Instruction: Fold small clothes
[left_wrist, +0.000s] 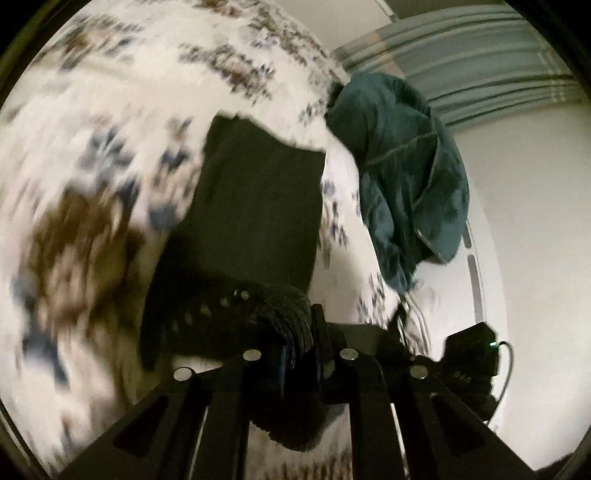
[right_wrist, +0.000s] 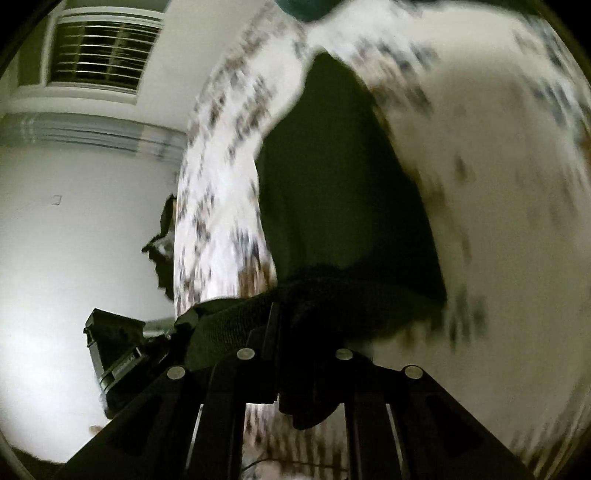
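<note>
A black garment (left_wrist: 258, 206) lies on a white patterned bedspread (left_wrist: 92, 147). My left gripper (left_wrist: 301, 339) is shut on its ribbed waistband edge (left_wrist: 258, 306), which bunches between the fingers. My right gripper (right_wrist: 295, 332) is shut on the same black garment (right_wrist: 340, 177) at its other near corner, cloth bunched and hanging below the fingers. The garment stretches away from both grippers over the bed. The right gripper's body (left_wrist: 469, 354) shows in the left wrist view, the left gripper's body (right_wrist: 114, 347) in the right wrist view.
A crumpled teal garment (left_wrist: 406, 170) lies on the bedspread's far right part. White walls (right_wrist: 74, 221) surround the bed; a barred window (right_wrist: 99, 55) and curtain rail sit high up. The bedspread (right_wrist: 480, 184) is motion-blurred.
</note>
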